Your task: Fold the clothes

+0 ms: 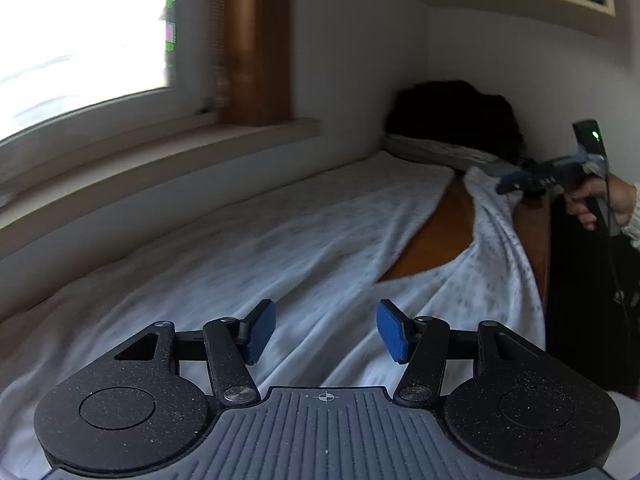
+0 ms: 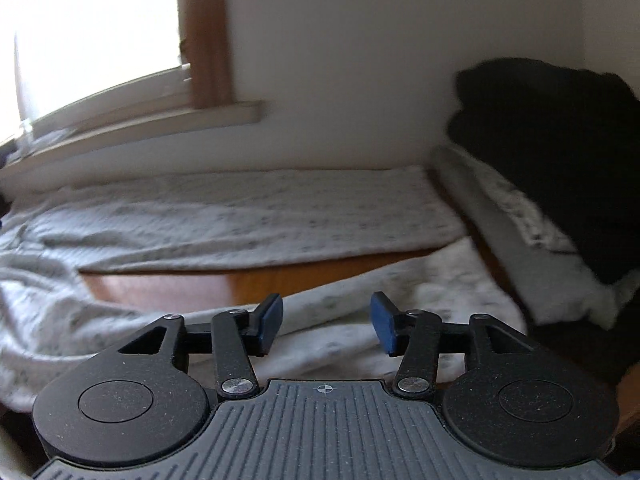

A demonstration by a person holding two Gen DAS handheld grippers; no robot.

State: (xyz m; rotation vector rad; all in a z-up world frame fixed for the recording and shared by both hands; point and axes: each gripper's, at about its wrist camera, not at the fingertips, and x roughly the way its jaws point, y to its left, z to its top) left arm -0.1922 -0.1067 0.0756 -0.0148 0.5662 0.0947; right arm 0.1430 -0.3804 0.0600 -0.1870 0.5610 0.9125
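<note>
Clothes number two piles here — one pale speckled garment spread across the orange-brown tabletop, and one folded stack at two o'clock with a black garment on top. One window sits at ten o'clock. Two claws show. The left gripper hangs above the speckled cloth with its blue pads moderately apart, nothing between them. The right gripper is likewise partly spread and empty over a fold of that garment — seen from the left wrist at three o'clock, held by a hand.
</note>
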